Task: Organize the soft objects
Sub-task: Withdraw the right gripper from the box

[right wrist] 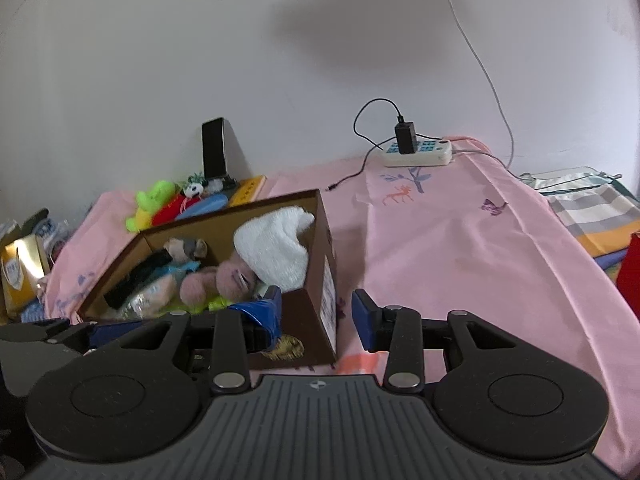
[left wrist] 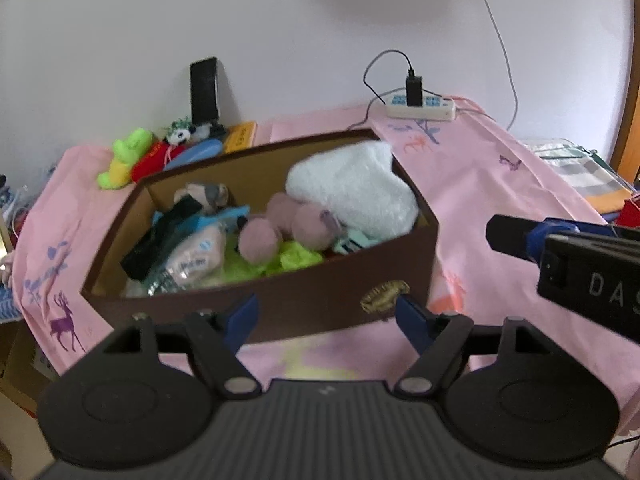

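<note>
1. brown cardboard box (left wrist: pixel 320 300) is sitting on the pink cloth (left wrist: pixel 480 208), just past the tips of the left tongs (left wrist: pixel 326 312).
2. left tongs are standing spread wide, with nothing between the two blue tips. the box's front wall is showing in the gap between them.
3. right tongs (right wrist: pixel 316 312) are standing spread too, holding nothing. the near right corner of the box (right wrist: pixel 320 320) is sitting in front of them, between the two tips.
4. in the left camera, the right tongs (left wrist: pixel 560 256) are poking in from the right side, beside the box and apart from it.
5. soft things are filling the box. a white fluffy cloth (left wrist: pixel 352 188) is lying at the far right, up against the box wall.
6. a pink plush toy (left wrist: pixel 288 226) is lying in the middle, touching the white cloth.
7. a yellow-green cloth (left wrist: pixel 260 262) is peeking out under the pink toy, close to the front wall.
8. a small grey and tan plush (left wrist: pixel 204 194) is sitting at the far left corner of the box.
9. beyond the box on the left, a green and yellow plush (left wrist: pixel 124 158), a red plush (left wrist: pixel 152 160) and a little panda toy (left wrist: pixel 182 134) are lying on the pink cloth by the wall.
10. a black phone (left wrist: pixel 204 90) is leaning on the wall behind those toys.
11. a white power strip (left wrist: pixel 420 108) with a black plug is lying far ahead on the right.
</note>
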{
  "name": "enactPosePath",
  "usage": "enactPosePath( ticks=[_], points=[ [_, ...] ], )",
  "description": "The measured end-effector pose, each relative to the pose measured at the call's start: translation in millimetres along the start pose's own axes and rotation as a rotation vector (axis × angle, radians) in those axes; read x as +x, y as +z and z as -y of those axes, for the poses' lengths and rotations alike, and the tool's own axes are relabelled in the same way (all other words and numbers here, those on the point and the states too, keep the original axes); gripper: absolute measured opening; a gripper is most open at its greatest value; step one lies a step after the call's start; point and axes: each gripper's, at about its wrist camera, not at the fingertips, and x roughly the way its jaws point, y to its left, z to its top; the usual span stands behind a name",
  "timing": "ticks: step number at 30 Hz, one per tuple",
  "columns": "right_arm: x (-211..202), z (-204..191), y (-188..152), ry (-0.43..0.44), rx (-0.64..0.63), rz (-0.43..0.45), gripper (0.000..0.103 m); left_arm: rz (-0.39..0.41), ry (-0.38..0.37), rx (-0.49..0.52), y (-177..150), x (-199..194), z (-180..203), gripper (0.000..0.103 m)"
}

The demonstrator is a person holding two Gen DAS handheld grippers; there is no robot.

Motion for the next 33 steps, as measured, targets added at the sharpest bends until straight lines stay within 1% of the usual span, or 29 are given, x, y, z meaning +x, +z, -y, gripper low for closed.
enactPosePath(
  ticks=[3, 6, 9, 13, 16, 18, 21, 27, 33],
  points=[
    [-4.8, 1.2, -4.0, -0.032, -0.017, -0.010, 0.022, -0.020, 0.006, 0.000, -4.4, 2.2, 6.3, 0.079],
    [-6.3, 5.0, -6.2, -0.067, -0.021, -0.022, 0.022, -0.047, -0.018, -0.015, -6.5, 5.3, 9.6, 0.079],
    [-5.6, 11.9, -7.6, -0.103, -0.009, -0.037, 0.022, -0.062, -0.027, -0.026, -7.9, 7.0, 14.5, 0.080],
    [-2.5, 22.8, -10.4, -0.198, 0.001, -0.055, 0.023, -0.091, -0.031, -0.055, -10.7, 10.6, 24.6, 0.081],
    [1.3, 35.3, -12.2, -0.271, 0.017, -0.076, 0.023, -0.130, -0.064, -0.045, -14.2, 15.8, 38.3, 0.081],
    [1.3, 45.5, -14.4, -0.300, 0.038, -0.087, 0.023, -0.148, -0.099, -0.038, -16.6, 18.6, 47.9, 0.081],
    [3.1, 57.6, -17.7, -0.337, 0.037, -0.117, 0.023, -0.161, -0.120, -0.020, -18.6, 21.1, 61.9, 0.081],
    [4.1, 77.4, -21.7, -0.367, 0.057, -0.150, 0.023, -0.171, -0.130, 0.008, -20.2, 24.7, 82.2, 0.081],
    [6.1, 84.1, -24.6, -0.372, 0.063, -0.169, 0.023, -0.196, -0.133, 0.032, -23.6, 28.4, 94.8, 0.081]
  ],
)
